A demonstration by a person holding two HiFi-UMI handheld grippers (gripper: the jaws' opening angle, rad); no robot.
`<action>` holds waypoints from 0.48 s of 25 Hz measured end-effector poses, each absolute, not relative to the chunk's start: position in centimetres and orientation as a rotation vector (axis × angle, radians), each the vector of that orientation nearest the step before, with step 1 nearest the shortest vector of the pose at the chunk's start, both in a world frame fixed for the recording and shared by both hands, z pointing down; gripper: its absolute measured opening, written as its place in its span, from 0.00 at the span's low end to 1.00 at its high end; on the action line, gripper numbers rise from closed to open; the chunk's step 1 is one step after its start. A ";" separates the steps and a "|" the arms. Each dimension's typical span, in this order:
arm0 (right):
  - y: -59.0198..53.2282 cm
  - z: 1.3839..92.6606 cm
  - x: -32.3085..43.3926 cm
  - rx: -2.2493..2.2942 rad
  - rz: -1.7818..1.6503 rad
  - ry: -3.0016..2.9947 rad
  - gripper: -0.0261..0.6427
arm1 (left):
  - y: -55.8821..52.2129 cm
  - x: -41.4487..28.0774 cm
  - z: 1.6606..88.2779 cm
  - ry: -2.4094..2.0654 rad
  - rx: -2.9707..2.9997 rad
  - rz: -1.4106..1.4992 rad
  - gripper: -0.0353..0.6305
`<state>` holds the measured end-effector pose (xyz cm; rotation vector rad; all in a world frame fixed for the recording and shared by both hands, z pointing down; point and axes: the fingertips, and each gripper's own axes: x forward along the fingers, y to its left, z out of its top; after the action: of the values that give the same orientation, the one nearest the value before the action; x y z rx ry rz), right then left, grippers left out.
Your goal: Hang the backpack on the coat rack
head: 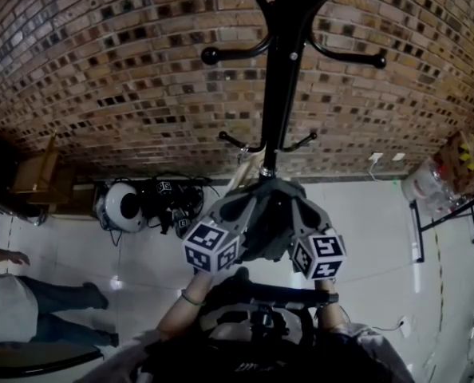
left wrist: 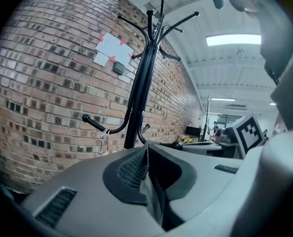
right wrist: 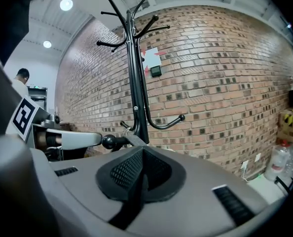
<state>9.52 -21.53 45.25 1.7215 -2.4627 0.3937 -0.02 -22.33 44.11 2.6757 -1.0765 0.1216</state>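
The black coat rack (head: 278, 94) stands against the brick wall straight ahead, and its pole (left wrist: 139, 98) fills the middle of both gripper views, with hooks high and low (right wrist: 136, 93). My left gripper (head: 255, 194) and right gripper (head: 291, 194) are side by side, pointing at the pole's lower part. The dark backpack (head: 253, 333) hangs close to my body below them. In the left gripper view my left gripper (left wrist: 147, 149) is shut with a grey strap (left wrist: 155, 196) running out of its jaws. My right gripper (right wrist: 142, 149) is shut on a black strap (right wrist: 129, 206).
A white helmet (head: 125, 206) and dark gear lie on the floor left of the rack's foot. A cardboard box (head: 33, 174) stands further left, and a person's legs (head: 53, 302) are at the left edge. A plastic bottle (head: 424, 183) and metal shelf (head: 452, 214) are right.
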 end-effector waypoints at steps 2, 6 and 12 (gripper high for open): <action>-21.3 45.1 9.4 1.720 0.405 -2.471 0.06 | -22.3 -0.2 44.0 -1.087 2.671 0.114 0.06; -21.0 45.2 9.3 1.710 0.417 -2.482 0.05 | -22.0 -0.4 44.1 -1.096 2.661 0.115 0.05; -20.8 45.0 9.3 1.698 0.420 -2.491 0.05 | -21.6 -0.3 44.5 -1.093 2.638 0.131 0.05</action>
<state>9.29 -20.77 45.02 1.6985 -2.4910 0.4203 -0.28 -21.64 44.50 2.6382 -1.0930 0.1306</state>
